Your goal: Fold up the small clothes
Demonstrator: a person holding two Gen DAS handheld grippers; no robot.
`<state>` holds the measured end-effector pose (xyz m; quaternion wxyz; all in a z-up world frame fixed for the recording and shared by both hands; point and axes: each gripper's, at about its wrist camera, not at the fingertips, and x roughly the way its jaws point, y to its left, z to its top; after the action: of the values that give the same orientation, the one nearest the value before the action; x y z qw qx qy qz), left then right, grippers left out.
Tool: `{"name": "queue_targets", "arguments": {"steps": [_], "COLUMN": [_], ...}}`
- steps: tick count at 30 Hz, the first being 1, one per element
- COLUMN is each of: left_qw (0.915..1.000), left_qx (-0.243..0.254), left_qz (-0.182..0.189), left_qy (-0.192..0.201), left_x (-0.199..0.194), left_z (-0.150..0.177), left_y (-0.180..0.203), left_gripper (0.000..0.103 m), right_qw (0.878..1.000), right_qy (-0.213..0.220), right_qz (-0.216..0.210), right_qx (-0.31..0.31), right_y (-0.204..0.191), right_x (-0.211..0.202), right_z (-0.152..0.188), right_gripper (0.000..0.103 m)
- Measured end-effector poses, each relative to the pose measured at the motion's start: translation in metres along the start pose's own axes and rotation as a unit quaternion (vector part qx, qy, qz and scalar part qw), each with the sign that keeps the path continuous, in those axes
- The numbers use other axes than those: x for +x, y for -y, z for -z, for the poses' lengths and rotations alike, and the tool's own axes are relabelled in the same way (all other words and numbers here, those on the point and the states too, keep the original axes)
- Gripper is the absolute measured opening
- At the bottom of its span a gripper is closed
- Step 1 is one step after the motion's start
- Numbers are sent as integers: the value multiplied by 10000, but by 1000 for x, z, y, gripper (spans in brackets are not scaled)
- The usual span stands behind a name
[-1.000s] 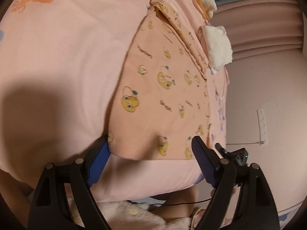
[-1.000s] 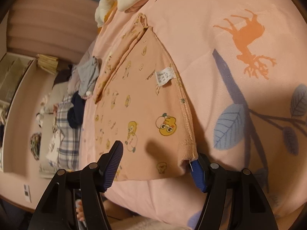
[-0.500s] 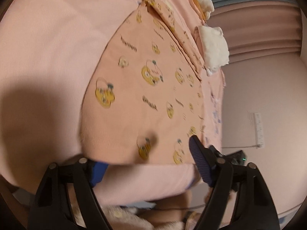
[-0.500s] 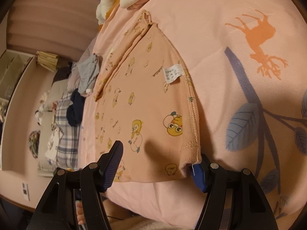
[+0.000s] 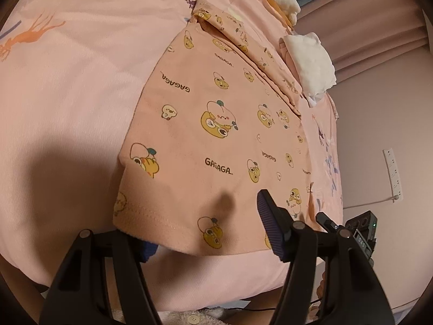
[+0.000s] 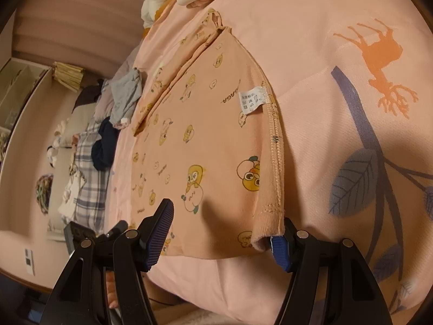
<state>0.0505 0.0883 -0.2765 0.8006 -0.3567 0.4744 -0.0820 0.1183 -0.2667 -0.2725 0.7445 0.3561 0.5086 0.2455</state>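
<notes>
A small peach garment (image 5: pixel 216 140) with cartoon chicks and "GAGAGA" print lies flat on the pink bedcover (image 5: pixel 75 86), its hem toward me. My left gripper (image 5: pixel 208 233) is open, its jaws straddling the hem's left corner; the left pad is under the cloth. In the right wrist view the same garment (image 6: pixel 194 140) shows a white care label (image 6: pixel 250 100). My right gripper (image 6: pixel 219 233) is open, straddling the hem's right corner, its right pad tucked under the corner.
White folded cloth (image 5: pixel 311 59) lies at the bed's far right edge. Grey, dark and plaid clothes (image 6: pixel 108 124) lie left of the garment. The bed edge is just below both grippers. The right gripper's body (image 5: pixel 360 233) shows beside the left one.
Both grippers have moved closer to the hem; each outer pad has slid under a corner of the garment. The garment has stayed flat.
</notes>
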Motion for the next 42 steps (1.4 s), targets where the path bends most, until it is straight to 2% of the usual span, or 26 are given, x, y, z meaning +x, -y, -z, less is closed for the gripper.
{"name": "queue_targets", "arguments": {"steps": [4,6,11,13,16,18,19,20,21,22,28,32,36,40,42], "left_qw": [9998,9994,9959,9944,9925,9909,9896,9885,9882,9885,9881,9830,9857,9834,9865], "left_qx": [43,107,415,539,655,707,717,710,710,711,783,970,829,803,634], "left_qz": [-138,-286,-719,-834,-956,-1059,-1157,-1246,-1268,-1250,-1217,-1265,-966,-901,-730], "left_qy": [97,170,347,368,393,427,462,484,485,475,524,908,1104,1354,1325], "left_x": [2,3,9,11,12,14,14,15,15,16,12,0,-12,-18,-19], "left_z": [-1,-1,-3,-3,-3,-3,-4,-6,-7,-9,-16,-30,-53,-76,-89], "left_y": [2,4,10,12,15,16,15,14,13,13,18,29,37,44,43], "left_gripper": [57,48,34,33,33,22,18,11,9,8,6,5,5,5,5], "right_qw": [10000,9999,9998,9994,9988,9984,9978,9968,9943,9923,9971,9974,9954,9934,9925], "right_qy": [44,68,98,106,127,159,207,236,282,313,351,477,709,898,976], "right_qz": [30,39,121,241,341,382,470,589,829,981,524,222,-87,-271,-360], "right_qx": [-48,-100,-150,-218,-334,-376,-420,-478,-602,-681,-426,-493,-645,-666,-647], "right_y": [-2,-3,-4,-5,-7,-8,-10,-11,-13,-13,-5,-18,-37,-50,-54], "right_x": [0,0,0,0,2,2,3,3,4,6,1,-5,-12,-16,-17], "right_z": [1,1,3,3,3,4,5,4,5,6,-2,-8,-22,-43,-54], "right_gripper": [68,67,60,53,53,51,37,28,15,12,9,9,9,9,9]}}
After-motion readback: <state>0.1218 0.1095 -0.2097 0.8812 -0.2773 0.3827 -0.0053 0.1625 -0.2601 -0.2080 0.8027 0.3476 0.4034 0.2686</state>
